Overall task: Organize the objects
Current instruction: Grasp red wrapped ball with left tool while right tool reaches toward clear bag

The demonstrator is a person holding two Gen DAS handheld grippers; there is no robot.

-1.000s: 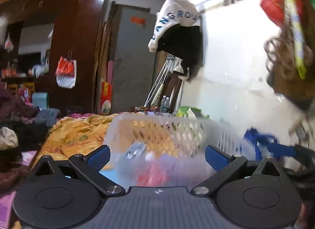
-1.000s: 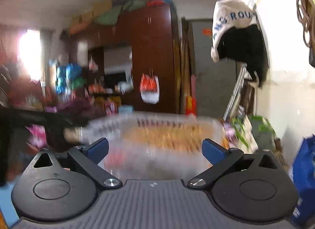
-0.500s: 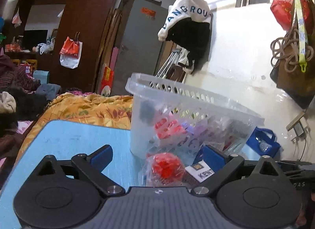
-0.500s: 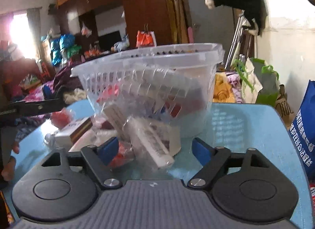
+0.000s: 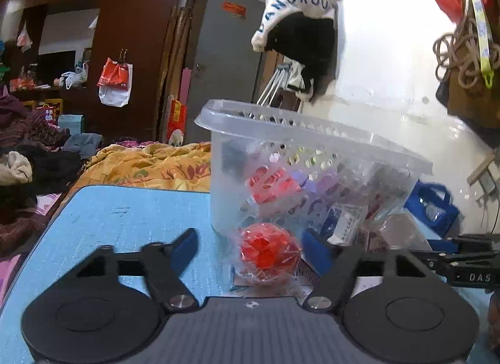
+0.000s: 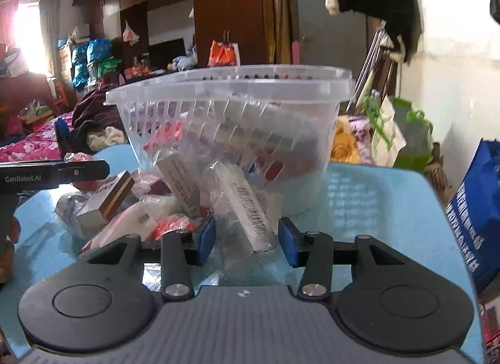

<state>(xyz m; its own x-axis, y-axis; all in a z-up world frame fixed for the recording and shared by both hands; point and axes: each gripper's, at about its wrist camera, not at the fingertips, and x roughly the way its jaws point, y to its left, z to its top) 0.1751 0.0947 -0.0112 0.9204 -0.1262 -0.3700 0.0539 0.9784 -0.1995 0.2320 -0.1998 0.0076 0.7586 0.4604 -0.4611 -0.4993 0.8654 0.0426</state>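
A clear plastic basket (image 5: 312, 132) (image 6: 231, 82) with several packets inside stands on the blue table (image 5: 125, 214) (image 6: 375, 201). More packets lie piled in front of it. My left gripper (image 5: 251, 246) is low over the table, jaws closing. A red ball in clear wrap (image 5: 268, 251) sits between them against the right pad, with a gap to the left pad. My right gripper (image 6: 247, 242) is also closing. Its pads meet both sides of a wrapped white box with a barcode (image 6: 247, 207) that leans on the basket.
A brown-edged box (image 6: 106, 198) and red and white packets lie left of the right gripper. One finger (image 6: 78, 170) of the left gripper reaches in there. A blue bag (image 6: 478, 207) (image 5: 434, 204) hangs off the table's right side. A bed with an orange quilt (image 5: 150, 164) lies behind.
Both grippers came down from basket height to the tabletop. Their jaws have narrowed from wide open, the left around the red ball, the right onto the wrapped white box.
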